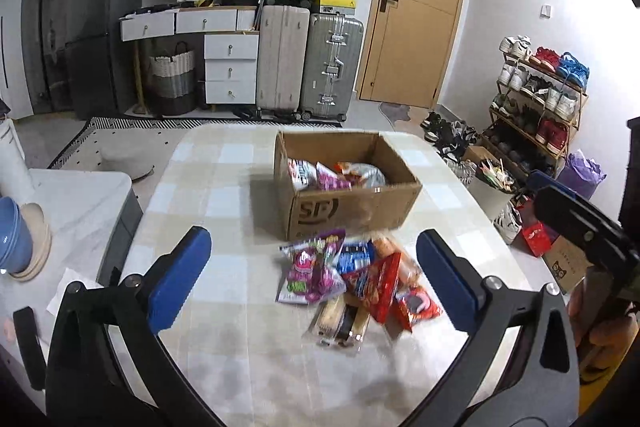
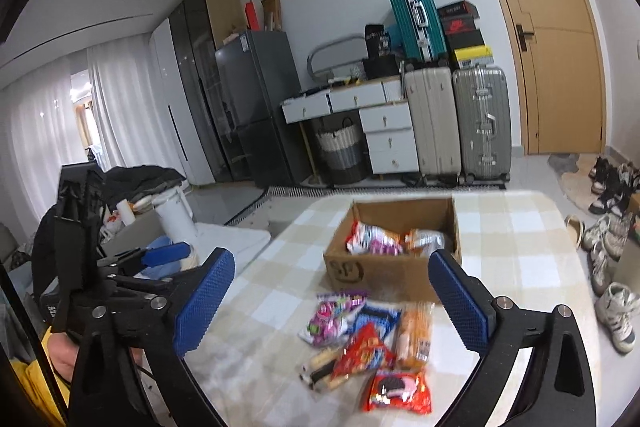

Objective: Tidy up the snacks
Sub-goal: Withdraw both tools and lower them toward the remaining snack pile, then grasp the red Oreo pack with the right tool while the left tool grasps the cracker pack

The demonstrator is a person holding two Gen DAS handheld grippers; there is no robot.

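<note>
Both grippers, left (image 1: 314,283) and right (image 2: 332,303), hang over the table (image 1: 224,187) with jaws spread wide and nothing between the blue pads. Loose snacks (image 1: 356,283) lie in a pile on the checked cloth, just in front of the open box (image 1: 352,211), which holds more packets (image 1: 336,175).

Left gripper (image 1: 314,275): jaws spread wide, blue pads (image 1: 180,279) facing each other, nothing between them, tilted downward. Right gripper (image 2: 332,301): jaws likewise wide apart, blue textured pads (image 2: 204,301) clear of contact, angled slightly downward. In each wrist view the opposite gripper appears at the frame edge, with part of the hand (image 2: 64,351) gripping its handle.
</note>
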